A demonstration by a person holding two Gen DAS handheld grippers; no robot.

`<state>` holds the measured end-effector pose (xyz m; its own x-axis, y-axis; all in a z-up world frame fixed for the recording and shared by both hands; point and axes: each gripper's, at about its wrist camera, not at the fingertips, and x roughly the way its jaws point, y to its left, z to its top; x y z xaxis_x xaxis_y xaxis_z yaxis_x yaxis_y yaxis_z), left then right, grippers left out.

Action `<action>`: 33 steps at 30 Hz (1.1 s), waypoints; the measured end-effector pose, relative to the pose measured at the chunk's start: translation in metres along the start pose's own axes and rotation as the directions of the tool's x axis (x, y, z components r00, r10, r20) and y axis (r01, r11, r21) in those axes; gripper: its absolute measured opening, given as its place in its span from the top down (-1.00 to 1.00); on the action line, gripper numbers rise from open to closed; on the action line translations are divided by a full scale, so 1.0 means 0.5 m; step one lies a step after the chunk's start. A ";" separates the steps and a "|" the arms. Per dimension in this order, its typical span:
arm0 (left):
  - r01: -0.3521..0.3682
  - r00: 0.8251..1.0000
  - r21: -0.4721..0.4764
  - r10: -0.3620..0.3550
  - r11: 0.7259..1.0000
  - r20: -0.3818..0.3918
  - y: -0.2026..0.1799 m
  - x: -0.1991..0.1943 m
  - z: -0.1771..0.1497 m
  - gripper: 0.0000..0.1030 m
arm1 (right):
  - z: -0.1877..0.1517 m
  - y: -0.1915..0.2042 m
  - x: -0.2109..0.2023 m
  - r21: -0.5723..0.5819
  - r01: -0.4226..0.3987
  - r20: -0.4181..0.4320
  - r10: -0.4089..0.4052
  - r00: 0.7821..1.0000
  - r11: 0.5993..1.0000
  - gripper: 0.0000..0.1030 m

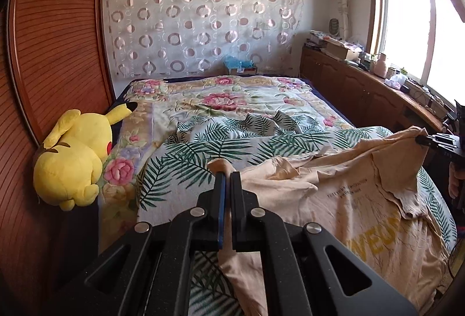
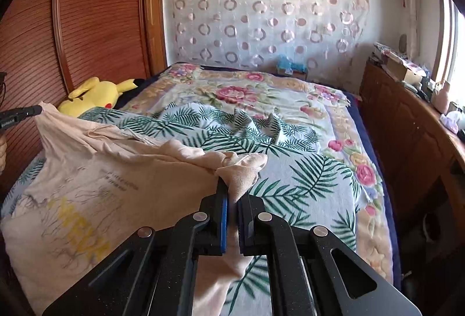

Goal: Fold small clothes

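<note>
The peach T-shirt [image 1: 363,199] is a soft, thin knit, limp and creased, with fine dark lettering and blocky yellow capitals across its front. It lies on the near part of the bed, draped over a leaf-print sheet [image 1: 203,147], and two of its edges are lifted off the bedding.

The left gripper [image 1: 228,175], matte black with a blue pad on one finger, is clamped on a bunched fold of the shirt; cloth pokes out past the tips in a rounded nub and trails down between the fingers. The right gripper [image 2: 234,194], of the same make, pinches another gathered corner, where the fabric puckers into a loose knot and hangs below in a slack tongue. Between the two grips the top edge sags in a shallow curve.

The leaf-print sheet is smooth cotton with green fern fronds on white, rumpled into sharp ridges at mid-bed. Under it lies a plush floral blanket [image 2: 261,92] with pink roses. A rounded yellow plush toy [image 1: 72,159] rests against the ribbed wooden headboard [image 1: 58,40]. A sheer curtain [image 2: 261,11] with satin rings covers the far wall. The cluttered wooden sideboard [image 1: 363,89] under the window is probably topped with boxes and jars, too small to tell.
</note>
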<state>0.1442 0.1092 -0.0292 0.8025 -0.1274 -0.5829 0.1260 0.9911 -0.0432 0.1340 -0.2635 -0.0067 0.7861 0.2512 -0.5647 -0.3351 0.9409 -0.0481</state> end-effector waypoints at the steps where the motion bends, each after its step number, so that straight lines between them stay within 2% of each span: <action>1: -0.001 1.000 0.003 0.001 1.000 0.003 -0.004 -0.008 -0.004 0.93 | -0.007 -0.002 -0.005 0.002 -0.001 0.004 0.001 1.000 1.000 0.90; 9: 0.009 1.000 0.002 -0.009 1.000 0.008 -0.028 -0.069 -0.052 0.92 | -0.055 0.003 -0.037 0.019 -0.028 0.013 0.028 1.000 0.999 0.90; 14: 0.021 0.999 0.015 -0.022 1.000 0.029 -0.042 -0.102 -0.061 0.92 | -0.050 0.005 -0.061 0.028 -0.046 0.032 0.045 0.998 0.999 0.90; 19: 0.041 0.998 0.002 -0.041 0.999 0.055 -0.040 -0.148 -0.093 0.92 | -0.073 0.014 -0.101 0.022 -0.064 0.045 0.063 0.997 0.998 0.90; 23: 0.049 0.999 -0.006 -0.049 0.999 0.011 -0.021 -0.141 -0.150 0.92 | -0.109 0.011 -0.123 0.040 -0.062 0.042 0.061 0.997 0.997 0.90; 27: 0.053 0.998 -0.039 -0.055 0.998 -0.035 -0.002 -0.137 -0.201 0.93 | -0.157 -0.001 -0.130 0.079 -0.058 0.002 0.058 0.998 0.995 0.90; 33: 0.046 0.999 -0.092 -0.048 0.995 -0.018 0.021 -0.185 -0.223 0.93 | -0.182 -0.026 -0.168 0.120 -0.046 -0.013 0.048 0.999 0.992 0.90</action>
<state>0.0059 0.1357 -0.0663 0.7848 -0.1740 -0.5948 0.1088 0.9836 -0.1441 0.0251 -0.3174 -0.0336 0.7625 0.2935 -0.5767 -0.3066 0.9487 0.0773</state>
